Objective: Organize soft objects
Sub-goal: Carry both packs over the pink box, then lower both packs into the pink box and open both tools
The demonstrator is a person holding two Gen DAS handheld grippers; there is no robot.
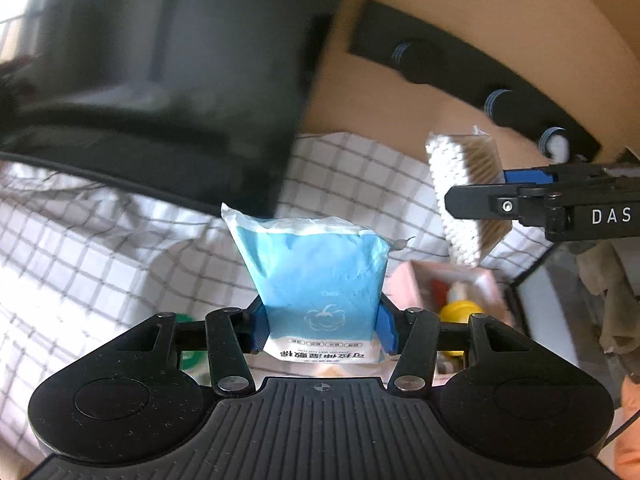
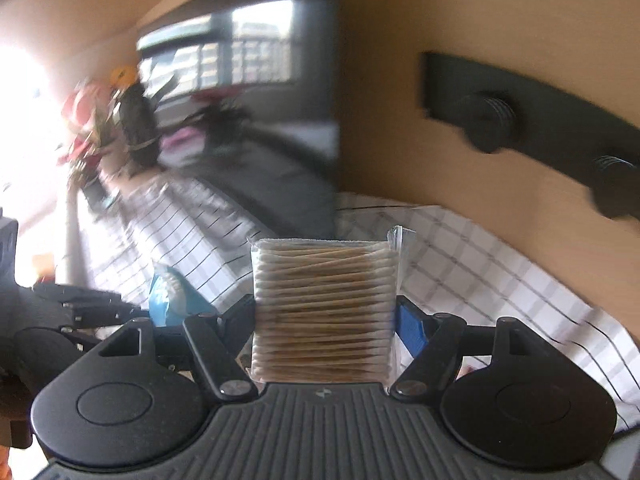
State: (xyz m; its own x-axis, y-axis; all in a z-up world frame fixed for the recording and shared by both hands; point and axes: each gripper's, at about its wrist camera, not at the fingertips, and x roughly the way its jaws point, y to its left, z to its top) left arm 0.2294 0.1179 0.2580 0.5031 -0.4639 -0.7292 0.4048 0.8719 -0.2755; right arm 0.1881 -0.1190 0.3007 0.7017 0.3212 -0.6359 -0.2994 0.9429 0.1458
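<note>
Left gripper (image 1: 324,330): blue pads pinch lower sides of blue wipes pack (image 1: 320,280); pack upright between fingers, lifted above checked cloth (image 1: 100,248). Right gripper (image 2: 326,320): fingers clamp clear pack of cotton swabs (image 2: 324,312) by both sides, wooden sticks lying crosswise. In left view, swab pack hangs to right of wipes pack, well apart. Pink box (image 1: 444,284) below on cloth, yellow item (image 1: 456,314) inside. Black screen (image 1: 160,80) behind cloth, blurred. Tan wall (image 2: 460,20) with black rail (image 2: 520,112).

Left gripper (image 1: 323,326) black, ribbed; blue pads (image 1: 386,330); silver screws.
</note>
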